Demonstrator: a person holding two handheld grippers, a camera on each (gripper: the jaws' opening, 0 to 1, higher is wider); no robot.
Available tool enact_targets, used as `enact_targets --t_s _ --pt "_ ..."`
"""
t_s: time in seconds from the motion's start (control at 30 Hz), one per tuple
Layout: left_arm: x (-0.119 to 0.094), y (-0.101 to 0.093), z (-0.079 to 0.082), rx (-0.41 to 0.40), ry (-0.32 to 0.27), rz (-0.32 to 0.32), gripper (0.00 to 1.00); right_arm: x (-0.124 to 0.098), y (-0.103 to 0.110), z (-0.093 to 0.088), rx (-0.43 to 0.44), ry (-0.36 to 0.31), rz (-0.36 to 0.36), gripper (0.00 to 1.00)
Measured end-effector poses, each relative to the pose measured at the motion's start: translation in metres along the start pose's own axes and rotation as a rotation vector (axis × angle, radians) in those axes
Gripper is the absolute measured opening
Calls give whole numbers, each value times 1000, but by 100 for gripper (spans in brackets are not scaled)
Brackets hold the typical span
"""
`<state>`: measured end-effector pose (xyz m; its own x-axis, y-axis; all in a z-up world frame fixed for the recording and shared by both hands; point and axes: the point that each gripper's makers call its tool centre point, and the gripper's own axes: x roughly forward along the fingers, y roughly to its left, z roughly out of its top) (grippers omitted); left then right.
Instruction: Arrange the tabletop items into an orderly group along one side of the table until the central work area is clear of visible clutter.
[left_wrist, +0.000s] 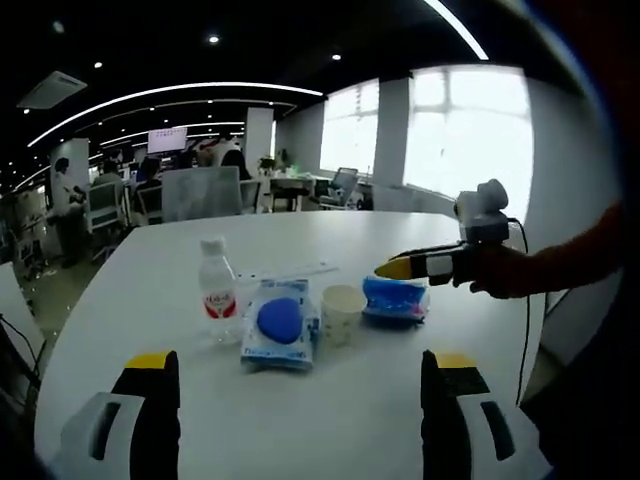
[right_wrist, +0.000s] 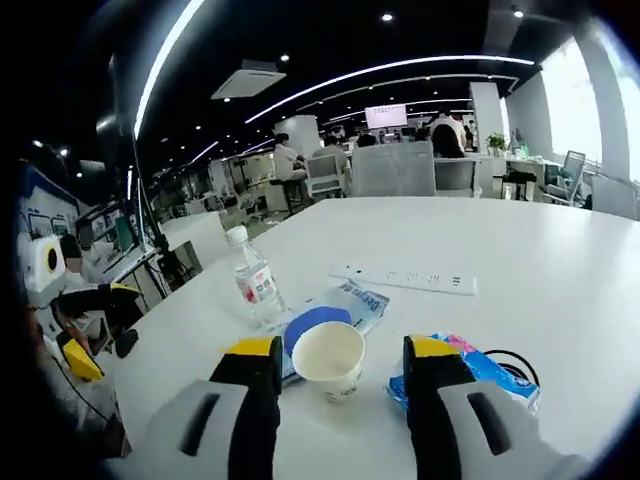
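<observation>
The paper cup (right_wrist: 328, 358) stood upright on the white table (right_wrist: 540, 250), directly ahead of the right gripper (right_wrist: 340, 365) at twelve o'clock, its rim framed between the two yellow-tipped jaws, which were spread apart and touched nothing. In the left gripper view the same cup (left_wrist: 342, 312) sat farther off, and the right gripper (left_wrist: 415, 266) entered from three o'clock, held by a person's hand in a red sleeve. The right hand looked the nearer to the cup by a clear margin.

The left gripper (left_wrist: 300, 385) was likewise spread, its jaws wide of everything.

The count on the table: one cup, one water bottle (right_wrist: 255, 280) at the cup's ten o'clock in the right gripper view, one white pouch with a blue disc (left_wrist: 280, 322) just beside the cup, one blue wrapped pack (right_wrist: 470, 375) at its three o'clock, and one white power strip (right_wrist: 405, 278) lying crosswise beyond them, its long axis running nine to three. All five clustered near the table's centre.
</observation>
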<state>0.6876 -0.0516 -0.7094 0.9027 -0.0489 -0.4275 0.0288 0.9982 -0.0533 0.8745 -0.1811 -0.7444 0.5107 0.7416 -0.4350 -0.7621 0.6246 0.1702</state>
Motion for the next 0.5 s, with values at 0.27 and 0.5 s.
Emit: enact_targets --t_s 0.27,0.5 --pt "-2 -1 1 8 -23 -18 98 17 -5 -21 45 72 -35 33" --pt "-5 2 2 -1 -27 -16 94 28 -2 -28 56 87 -45 23"
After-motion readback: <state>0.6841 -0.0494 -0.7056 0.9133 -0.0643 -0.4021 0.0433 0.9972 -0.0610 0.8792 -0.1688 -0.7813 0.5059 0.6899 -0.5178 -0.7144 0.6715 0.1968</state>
